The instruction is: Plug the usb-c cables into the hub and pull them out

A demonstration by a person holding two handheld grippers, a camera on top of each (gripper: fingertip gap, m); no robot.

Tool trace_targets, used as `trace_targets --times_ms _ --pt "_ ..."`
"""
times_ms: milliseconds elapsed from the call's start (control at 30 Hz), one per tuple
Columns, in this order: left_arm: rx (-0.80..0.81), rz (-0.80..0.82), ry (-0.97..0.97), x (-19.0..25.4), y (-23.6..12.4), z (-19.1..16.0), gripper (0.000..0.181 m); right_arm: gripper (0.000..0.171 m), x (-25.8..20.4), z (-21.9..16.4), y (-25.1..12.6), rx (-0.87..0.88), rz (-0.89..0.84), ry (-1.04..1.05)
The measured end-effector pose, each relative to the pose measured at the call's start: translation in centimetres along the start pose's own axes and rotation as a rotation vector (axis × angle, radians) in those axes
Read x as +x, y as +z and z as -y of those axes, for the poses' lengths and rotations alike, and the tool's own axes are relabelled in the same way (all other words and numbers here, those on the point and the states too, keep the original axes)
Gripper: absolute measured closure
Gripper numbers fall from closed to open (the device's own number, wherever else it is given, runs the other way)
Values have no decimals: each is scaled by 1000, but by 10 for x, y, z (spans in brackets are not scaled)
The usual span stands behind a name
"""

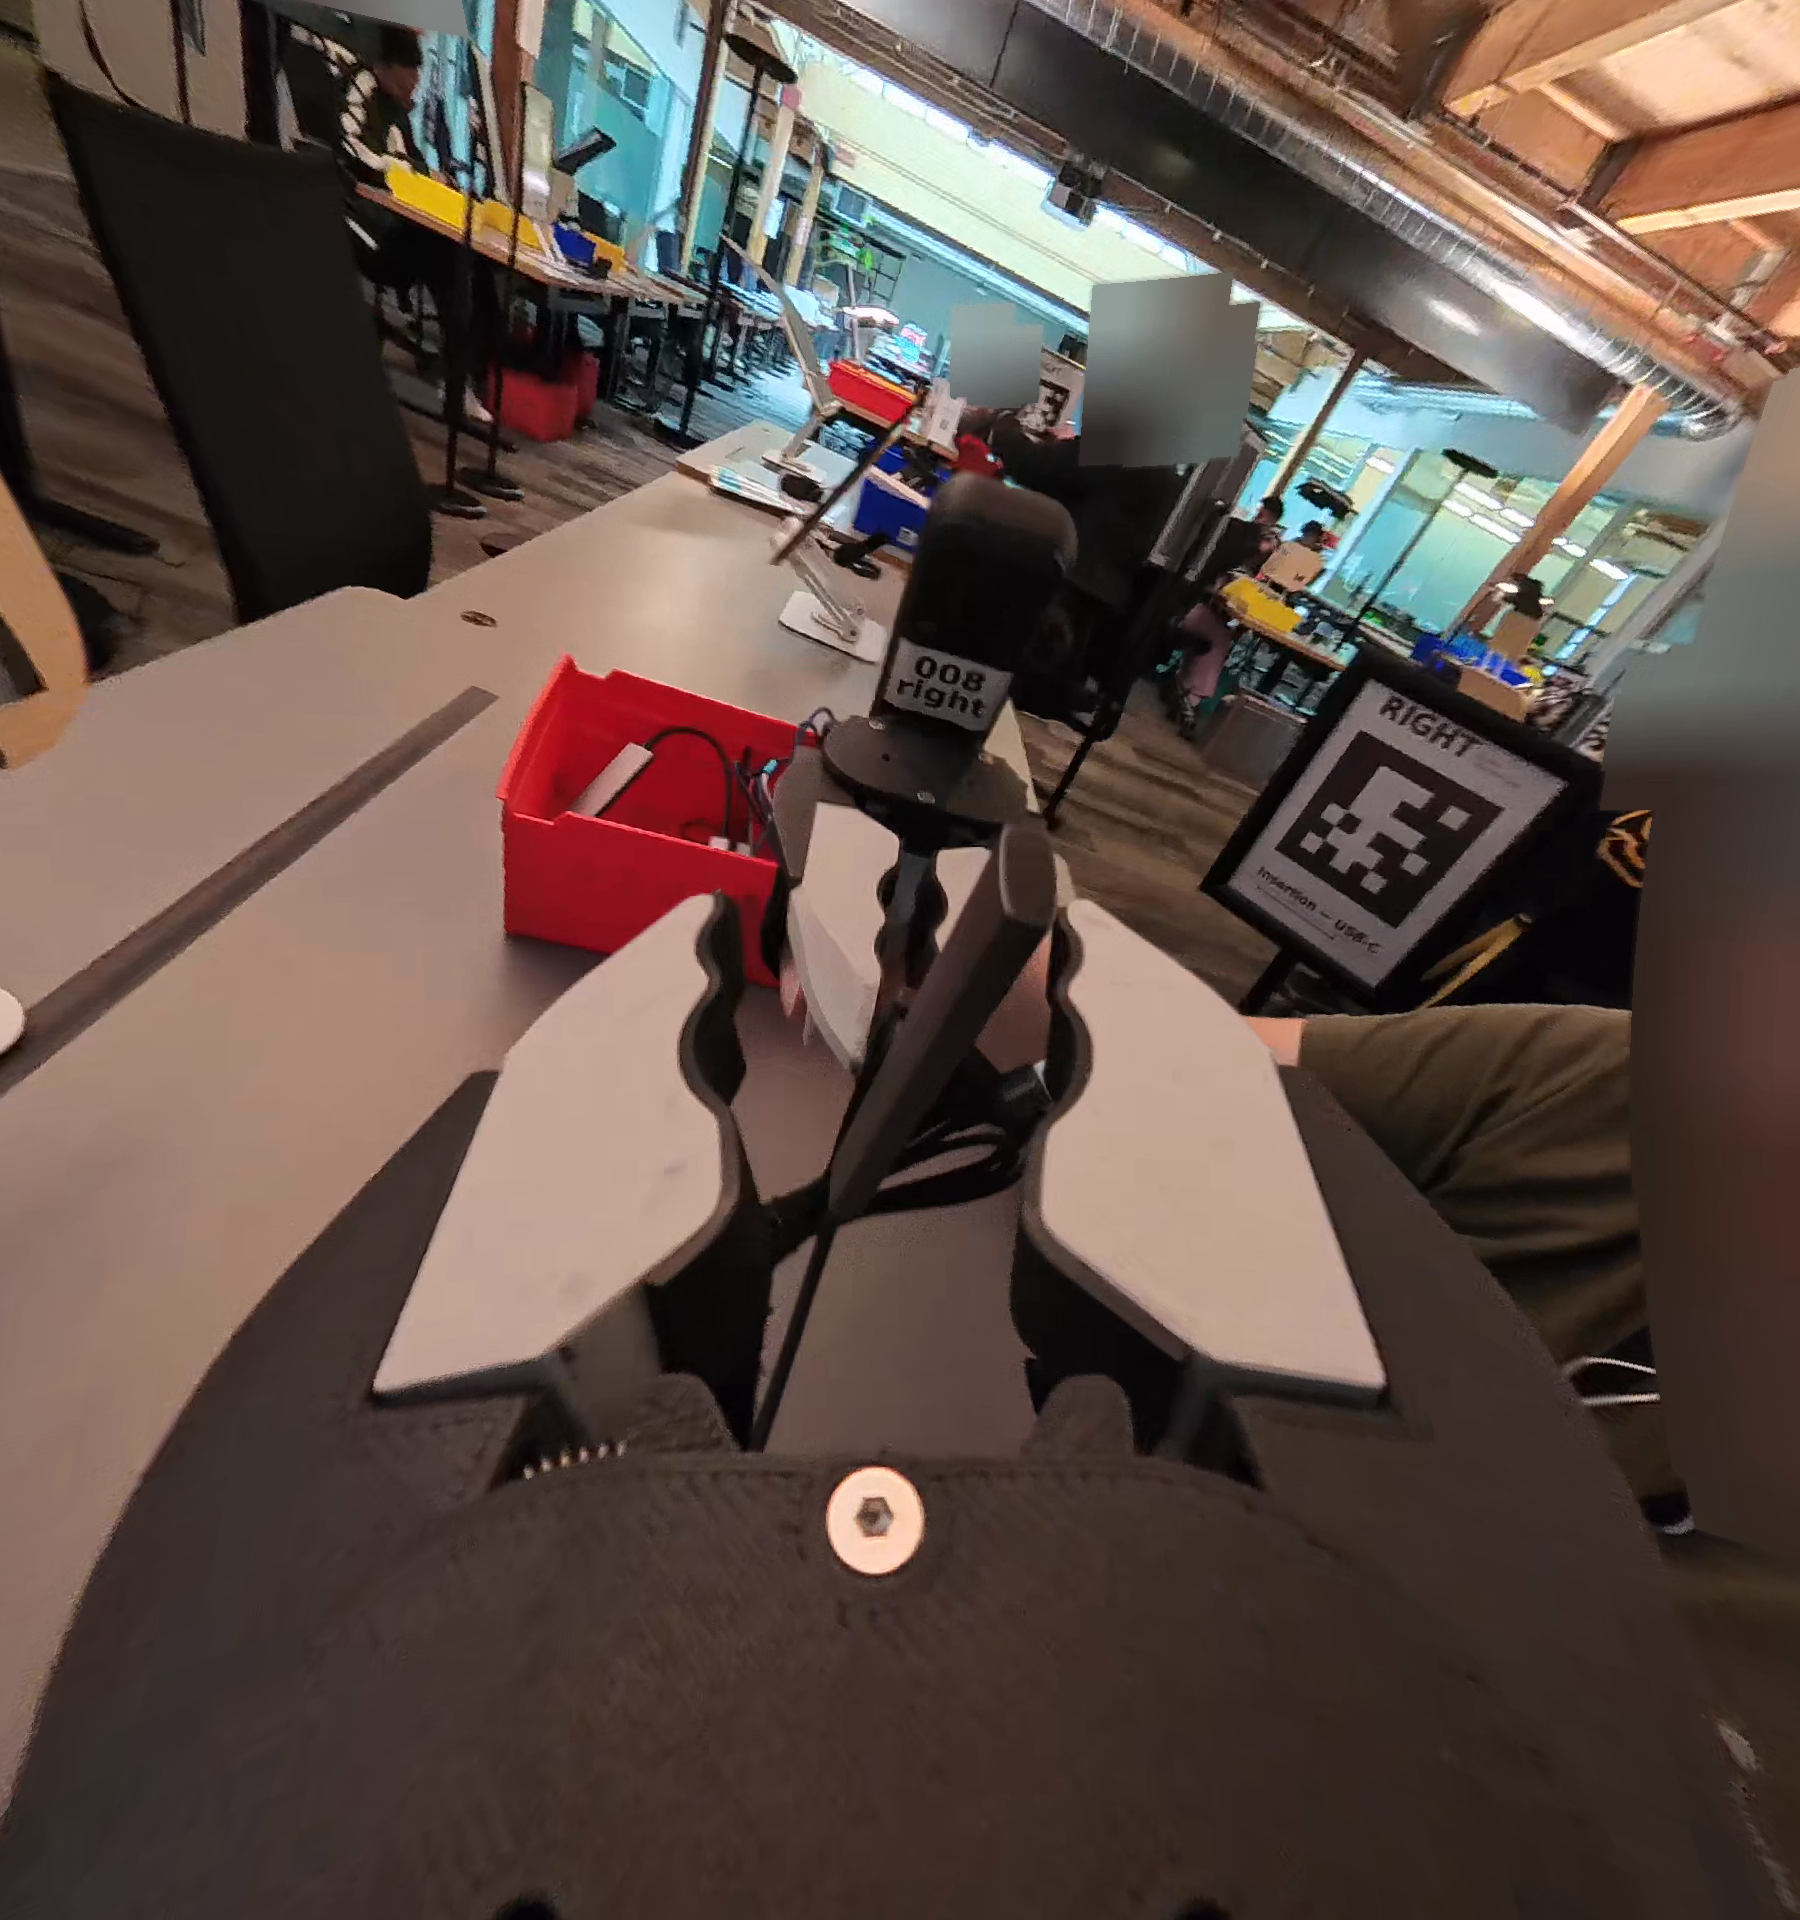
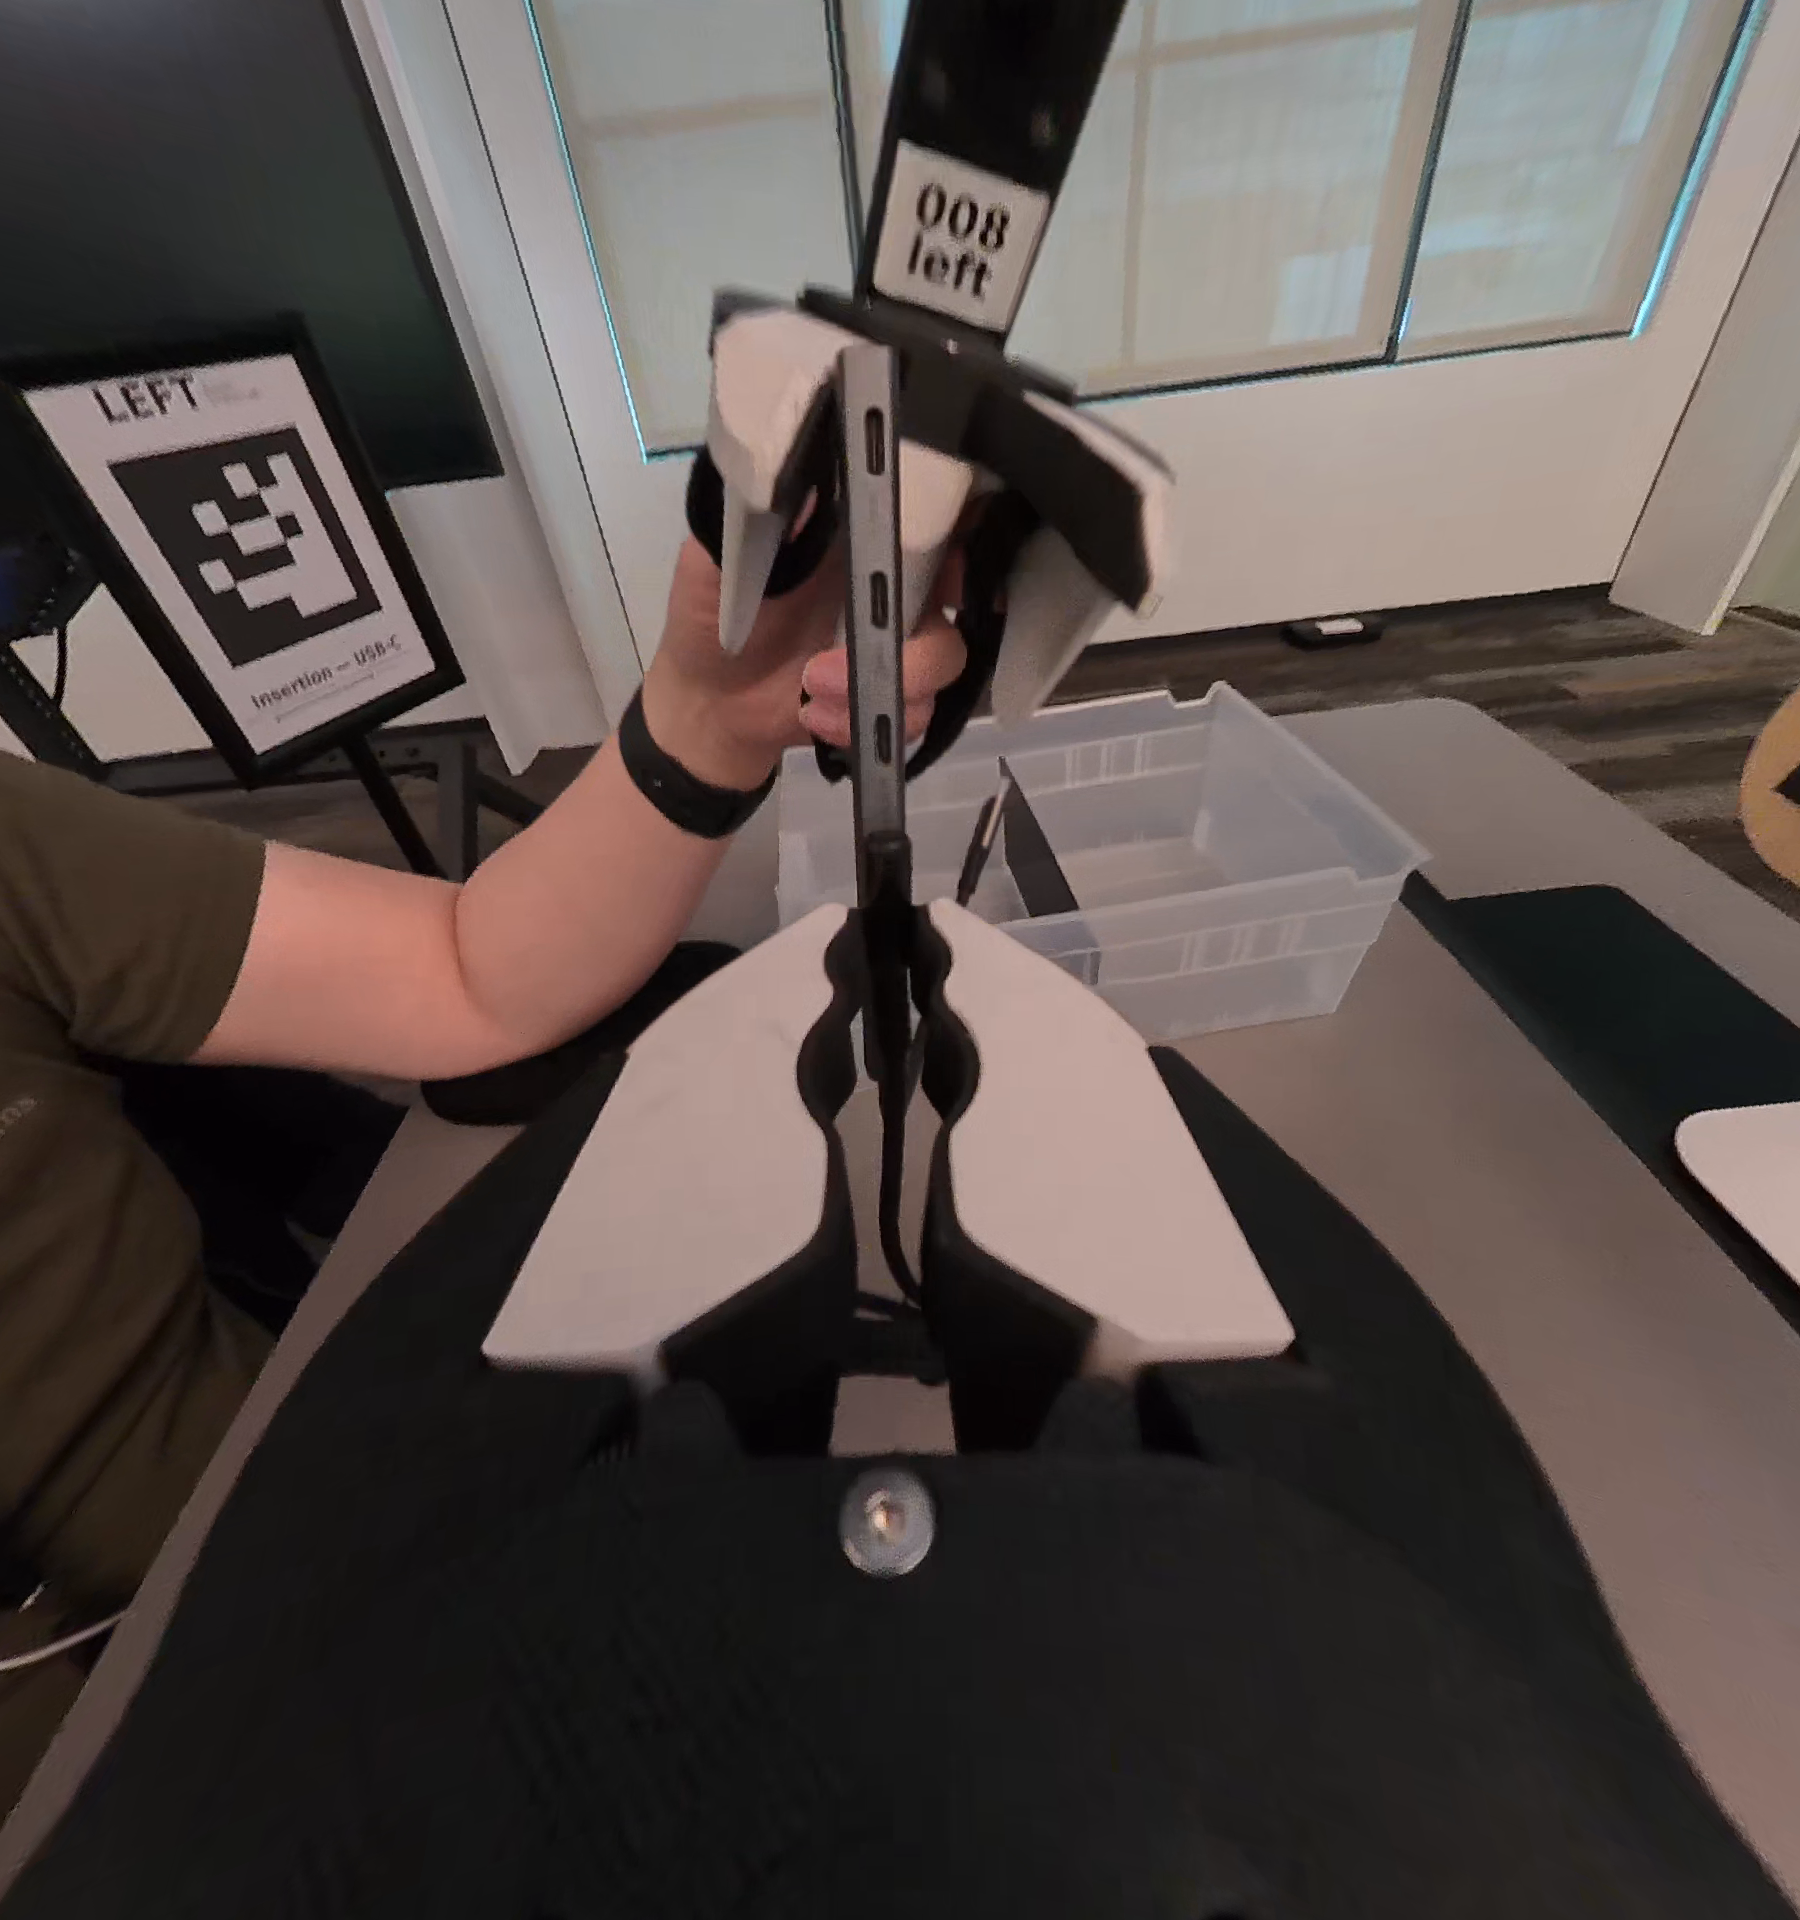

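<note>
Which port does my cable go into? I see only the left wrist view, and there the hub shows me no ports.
Observer: In the right wrist view the hub is seen edge-on. The plug meets its lowest end, just beyond the right gripper.
Operator: Are other ports free?
Observer: Yes, three empty ports sit above the plug.
Operator: What stands behind the hub?
Observer: A clear plastic bin on the table.

the left gripper and right gripper face each other, raised, jaws pinched nearly together; a bare forearm reaches in from nine o'clock.
</note>
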State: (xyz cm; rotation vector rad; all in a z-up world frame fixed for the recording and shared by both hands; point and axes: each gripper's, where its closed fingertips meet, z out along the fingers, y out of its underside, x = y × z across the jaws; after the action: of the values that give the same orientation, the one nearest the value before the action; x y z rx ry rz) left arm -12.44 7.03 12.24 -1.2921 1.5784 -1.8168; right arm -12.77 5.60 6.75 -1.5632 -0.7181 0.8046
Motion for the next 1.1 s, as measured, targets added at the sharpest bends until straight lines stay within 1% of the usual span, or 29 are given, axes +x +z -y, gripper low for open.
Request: trace_targets --times_ms 100,167,200,267,300,333,400,433,500,600,733,767,800,833,1000,1067,1100 --pt "-2 -64 -28 -1 4 -4 127 162 9 7 -6 50 -36 41" --pt "-32 -92 -28 0 9 -12 124 162 13 11 -11 88 -47 70" --pt "-72 -89 -26 -2 13 -19 128 162 15 15 -13 114 -53 83" --pt "-161 -41 -19 -11 23 -36 143 162 16 19 -17 149 -41 110" --pt "-183 -22 -17 -15 28 -41 145 162 17 19 -18 153 -41 111" --pt "-182 -27 -21 -16 33 -42 147 162 18 19 -18 151 -50 104" --pt "-155 -82 -38 -12 38 -41 165 162 17 17 -17 141 -46 92" --pt "-142 -95 -46 -12 39 -40 167 162 18 19 -19 151 -51 93" --pt "-143 -95 -41 -13 39 -41 169 163 19 17 -19 146 -43 109" --pt "-183 -37 3 -17 39 -45 171 162 23 12 -18 130 -51 119" --pt "-230 13 32 -20 38 -50 172 154 22 17 -20 167 -35 125" --pt "-234 14 35 -20 39 -51 172 155 23 16 -19 162 -42 127" --pt "-235 13 35 -20 40 -51 172 161 24 14 -19 147 -51 129" --pt "-234 19 36 -20 40 -51 172 162 25 12 -18 136 -50 132" --pt "-223 14 35 -18 40 -49 171 162 22 15 -19 157 -24 151" --pt "-218 -13 9 -15 38 -48 167 162 22 16 -18 156 -33 136" --pt "-213 -24 0 -15 37 -48 169 162 21 15 -17 147 -36 125"
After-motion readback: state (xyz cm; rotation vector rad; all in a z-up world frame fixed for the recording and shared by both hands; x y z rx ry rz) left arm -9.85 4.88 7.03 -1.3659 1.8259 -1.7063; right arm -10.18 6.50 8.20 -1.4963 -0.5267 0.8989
